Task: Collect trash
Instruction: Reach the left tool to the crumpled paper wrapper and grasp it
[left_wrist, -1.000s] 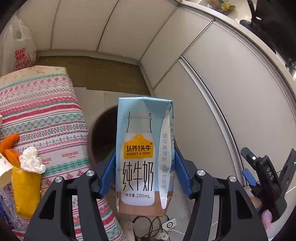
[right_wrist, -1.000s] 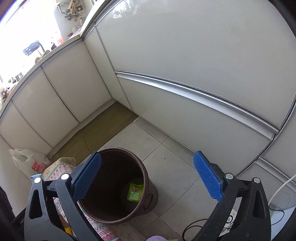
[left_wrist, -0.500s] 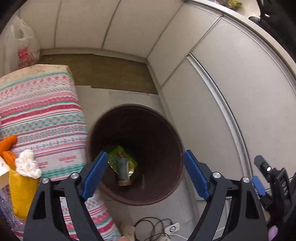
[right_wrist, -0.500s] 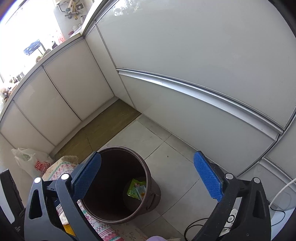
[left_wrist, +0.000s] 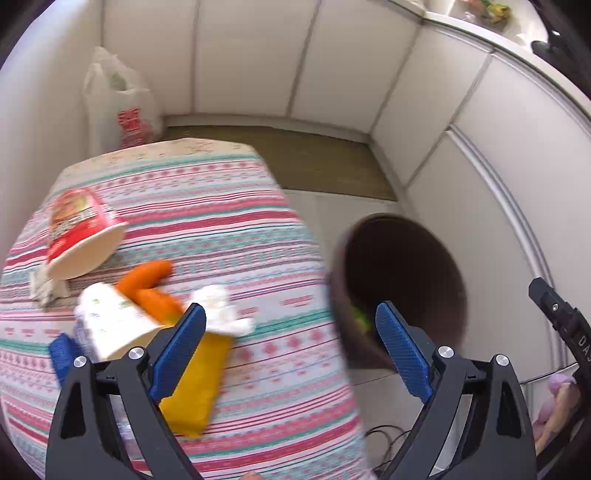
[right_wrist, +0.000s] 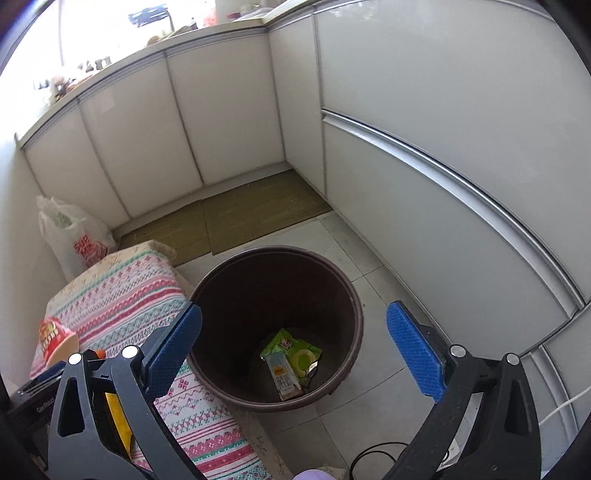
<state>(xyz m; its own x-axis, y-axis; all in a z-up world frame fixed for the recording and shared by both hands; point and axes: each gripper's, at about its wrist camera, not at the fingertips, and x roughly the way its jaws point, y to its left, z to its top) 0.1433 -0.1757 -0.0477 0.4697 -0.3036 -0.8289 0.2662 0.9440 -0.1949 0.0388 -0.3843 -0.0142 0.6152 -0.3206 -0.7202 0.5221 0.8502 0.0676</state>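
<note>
Trash on the table (left_wrist: 258, 206): light, crushable cup (left_wrist: 79, 236); I'd pinch its wall. Left tool (left_wrist: 291, 332) just opened wide, empty; right tool (right_wrist: 295, 339) wide, empty.

Dark brown round plastic trash bin (right_wrist: 275, 325) stands upright on the grey tile floor, just beside the cloth-covered table edge. Inside on its bottom: pale blue milk carton (right_wrist: 283, 376) lying flat on its side, resting on or against a green snack wrapper (right_wrist: 291, 347).

On the striped pink-teal tablecloth: red-and-white instant noodle cup (left_wrist: 79, 232) tipped on its side, mouth toward the camera; crumpled white tissue (left_wrist: 221, 306) touching a flat yellow packet (left_wrist: 195, 384); orange wrapper (left_wrist: 149, 284), curved, partly under a white paper cup (left_wrist: 110, 321) that lies tilted. All motion-blurred, details unclear.
</note>
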